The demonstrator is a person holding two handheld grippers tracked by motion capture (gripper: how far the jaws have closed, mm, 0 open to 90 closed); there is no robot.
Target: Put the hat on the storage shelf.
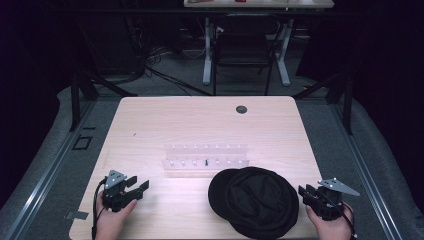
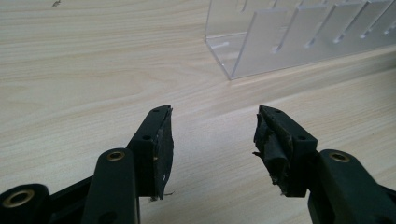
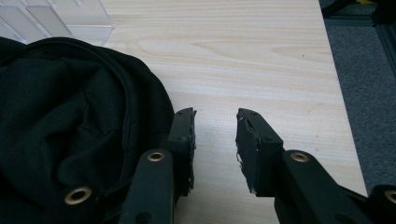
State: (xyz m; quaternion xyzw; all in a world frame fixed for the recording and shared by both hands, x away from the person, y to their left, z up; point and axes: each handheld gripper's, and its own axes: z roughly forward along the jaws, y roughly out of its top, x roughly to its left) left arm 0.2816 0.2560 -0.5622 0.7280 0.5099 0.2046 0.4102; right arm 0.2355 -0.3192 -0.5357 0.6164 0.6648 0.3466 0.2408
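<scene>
Two grippers sit at the near edge of the light wood table (image 1: 150, 120), one per hand. Left gripper (image 1: 134, 189) at the near-left corner, jaws released with a wide gap, nothing between them; in the left gripper view its worn pads (image 2: 164, 149) face bare wood, and the clear acrylic rack (image 2: 299, 32) stands ahead and to the right, well apart. Right gripper (image 1: 306, 192) at the near-right corner, jaws also parted and empty; in the right gripper view the left-hand jaw sits just beside the edge of the black cap (image 3: 70, 121), contact unclear. Cap (image 1: 255, 200) lies crumpled at near centre-right, between the two grippers, closer to the right one. Rack (image 1: 206, 155) sits mid-table just beyond the cap; one small dark item (image 1: 206, 161) stands in its front row, too small to identify. Round grommet hole (image 1: 241, 109) near the far edge.
</scene>
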